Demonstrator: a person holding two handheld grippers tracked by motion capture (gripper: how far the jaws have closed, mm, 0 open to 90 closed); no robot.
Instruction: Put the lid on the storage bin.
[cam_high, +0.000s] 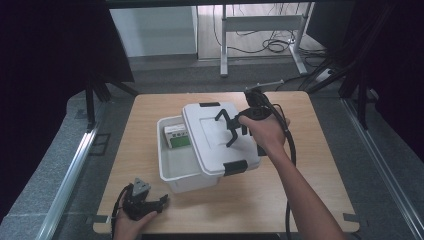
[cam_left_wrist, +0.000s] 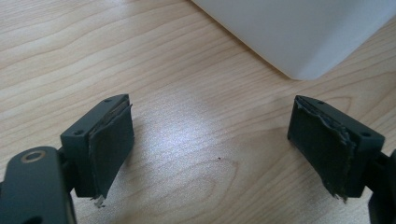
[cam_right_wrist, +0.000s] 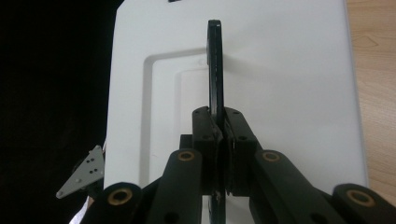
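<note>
Right gripper (cam_right_wrist: 219, 133) has its fingers pinched tight on the black handle (cam_right_wrist: 215, 70) of the white lid (cam_high: 220, 135), which sits skewed over the white bin (cam_high: 172, 170), leaving a green-and-white box (cam_high: 177, 137) showing inside. Left gripper (cam_left_wrist: 210, 144) rests by the tabletop's (cam_high: 150, 100) near-left corner, fingers spread wide, holding nothing.

Right tongs (cam_high: 231, 131) on lid handle (cam_high: 226, 125)

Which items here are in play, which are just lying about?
In play: white plastic lid with its black handle, clamped by the right hand-held gripper; white plastic bin.
Idle: green-and-white box inside the bin; left hand-held gripper, open; wooden table.
</note>
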